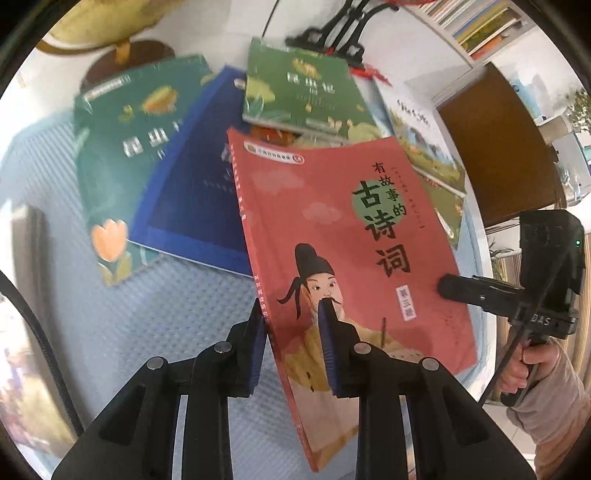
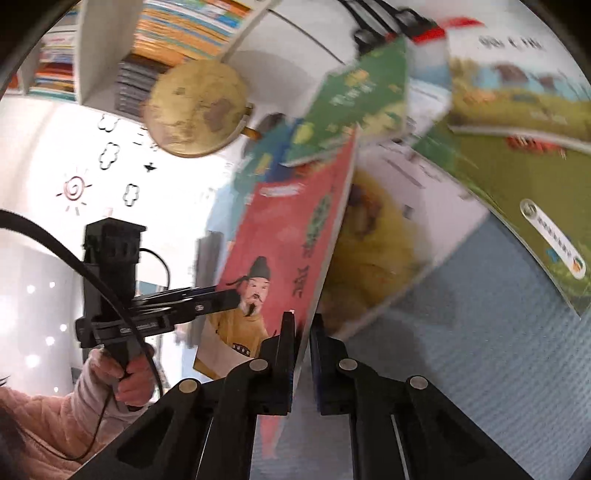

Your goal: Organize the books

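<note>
At the far left a brass-coloured globe (image 1: 110, 22) stands on its dark round base, at the back of the table (image 1: 177, 314) with its pale blue ribbed mat. Just in front of it a dark green book (image 1: 125, 147) with an orange tulip on its cover lies flat, and a blue book (image 1: 192, 199) overlaps its right side. Farther back and to the right, a lighter green book (image 1: 299, 92) rests on top of the pile, blurred in both views.

Nearer, the red book (image 1: 351, 236), with a robed figure in a black hat on its cover, is lifted clear of the others and tilted. The left gripper (image 1: 291, 317) has its jaws closed tight on the book's spine edge at the near end, one pad under the cover and one on top. The right gripper (image 2: 301, 325) pinches the opposite, open edge, jaws likewise shut on it; from the left camera its black finger (image 1: 454, 286) shows pressing the cover beside the title. A hand (image 1: 532, 365) in a pale fleecy sleeve holds that gripper's handle.

To the right, a white and green picture book (image 1: 424, 140) lies partly under the pile. At the far right stands a bookshelf (image 1: 476, 22) packed with thin spines.
</note>
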Action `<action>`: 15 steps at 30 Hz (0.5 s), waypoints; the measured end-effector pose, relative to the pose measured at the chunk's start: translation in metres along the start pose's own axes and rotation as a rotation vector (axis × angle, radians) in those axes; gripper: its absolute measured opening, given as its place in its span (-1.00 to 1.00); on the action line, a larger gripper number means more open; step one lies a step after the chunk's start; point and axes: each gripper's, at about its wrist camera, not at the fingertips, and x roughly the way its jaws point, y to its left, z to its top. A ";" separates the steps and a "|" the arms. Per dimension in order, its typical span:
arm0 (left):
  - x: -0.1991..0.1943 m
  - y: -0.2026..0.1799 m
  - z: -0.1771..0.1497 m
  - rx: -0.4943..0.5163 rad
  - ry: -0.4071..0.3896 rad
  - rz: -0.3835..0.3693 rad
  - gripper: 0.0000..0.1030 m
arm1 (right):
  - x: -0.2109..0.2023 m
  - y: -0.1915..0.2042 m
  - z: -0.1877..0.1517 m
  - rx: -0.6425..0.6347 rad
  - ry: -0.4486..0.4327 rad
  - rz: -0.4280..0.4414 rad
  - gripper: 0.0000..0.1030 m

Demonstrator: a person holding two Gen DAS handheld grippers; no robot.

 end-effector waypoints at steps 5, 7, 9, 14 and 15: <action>-0.031 -0.004 0.000 0.041 -0.060 0.017 -0.55 | -0.011 0.031 0.006 -0.062 -0.025 0.006 -0.85; -0.044 0.000 -0.002 0.047 -0.080 0.018 -0.55 | -0.012 0.042 0.009 -0.081 -0.031 0.001 -0.85; -0.058 0.010 -0.005 0.051 -0.095 0.024 -0.55 | -0.008 0.058 0.011 -0.104 -0.037 0.001 -0.85; -0.090 0.041 -0.012 0.027 -0.142 0.052 -0.55 | 0.009 0.096 0.019 -0.157 -0.037 0.019 -0.84; -0.096 0.049 -0.014 0.021 -0.148 0.058 -0.55 | 0.015 0.102 0.022 -0.162 -0.033 0.023 -0.84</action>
